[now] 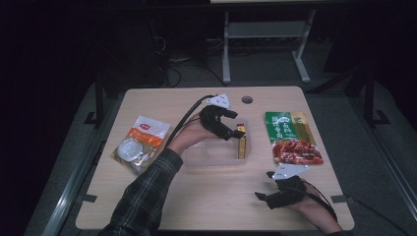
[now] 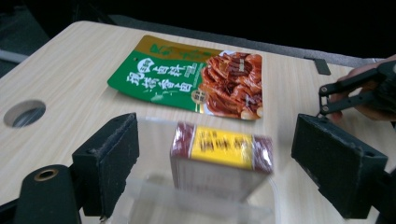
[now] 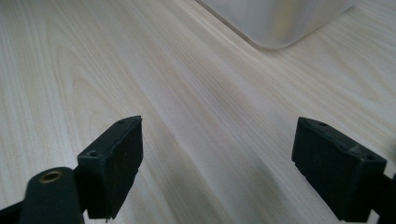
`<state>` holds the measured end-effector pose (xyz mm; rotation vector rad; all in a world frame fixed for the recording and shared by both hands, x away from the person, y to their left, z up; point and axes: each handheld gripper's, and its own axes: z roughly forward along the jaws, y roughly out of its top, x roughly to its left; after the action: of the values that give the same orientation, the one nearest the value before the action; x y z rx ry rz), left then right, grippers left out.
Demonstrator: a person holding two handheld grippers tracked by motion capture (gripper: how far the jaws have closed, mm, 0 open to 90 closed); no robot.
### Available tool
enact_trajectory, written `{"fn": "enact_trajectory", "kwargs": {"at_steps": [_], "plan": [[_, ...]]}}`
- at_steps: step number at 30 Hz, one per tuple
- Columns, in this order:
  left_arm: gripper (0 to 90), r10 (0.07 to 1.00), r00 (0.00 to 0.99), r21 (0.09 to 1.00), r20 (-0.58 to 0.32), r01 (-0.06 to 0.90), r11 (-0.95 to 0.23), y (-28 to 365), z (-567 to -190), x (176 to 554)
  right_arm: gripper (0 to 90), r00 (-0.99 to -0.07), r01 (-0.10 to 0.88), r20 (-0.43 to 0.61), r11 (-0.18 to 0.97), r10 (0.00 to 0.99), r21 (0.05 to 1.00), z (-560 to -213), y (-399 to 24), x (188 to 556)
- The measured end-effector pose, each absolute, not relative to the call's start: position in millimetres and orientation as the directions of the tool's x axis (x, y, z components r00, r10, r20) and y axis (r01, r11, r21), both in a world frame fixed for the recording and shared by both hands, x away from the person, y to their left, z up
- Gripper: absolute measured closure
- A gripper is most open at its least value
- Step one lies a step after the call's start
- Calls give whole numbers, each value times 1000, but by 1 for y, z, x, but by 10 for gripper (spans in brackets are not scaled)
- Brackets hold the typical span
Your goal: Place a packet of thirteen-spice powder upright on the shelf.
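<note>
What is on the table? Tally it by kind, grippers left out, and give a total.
Flat snack pouches: 2, the green pouch and the white-and-orange pouch
Yellow-labelled box: 1
Clear plastic bin: 1
Total: 4

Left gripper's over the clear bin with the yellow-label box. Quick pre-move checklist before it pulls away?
1. Left gripper jaws clear of the box: ok, gaps on both sides.
2. Box inside the clear bin: ok, standing on edge at its right end.
3. Box stable when left alone: cannot tell, whether it leans on the wall is unclear.
4. Right gripper out of the way: ok, open, low over bare table near the front edge.
5. Green packet and white-orange packet outside the bin: ok, each flat on the table.
</note>
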<state>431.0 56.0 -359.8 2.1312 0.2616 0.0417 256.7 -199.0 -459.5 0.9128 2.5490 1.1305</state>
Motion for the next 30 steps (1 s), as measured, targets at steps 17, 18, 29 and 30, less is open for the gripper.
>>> {"fn": "enact_trajectory", "kwargs": {"at_steps": [17,18,29,30], "plan": [[146,278,959,789,-57,214,-576,107,-352,386,159,-788,456,54,522,613,721,-461,-198,258],[147,287,956,788,-55,218,-575,110,-353,381,159,-788,456,54,522,614,721,-461,-198,258],[150,326,944,788,-40,230,-571,144,-368,337,159,-787,456,58,514,615,727,-461,-198,258],[151,329,943,791,-43,233,-566,147,-370,335,159,-786,455,58,514,615,727,-461,-198,257]]}}
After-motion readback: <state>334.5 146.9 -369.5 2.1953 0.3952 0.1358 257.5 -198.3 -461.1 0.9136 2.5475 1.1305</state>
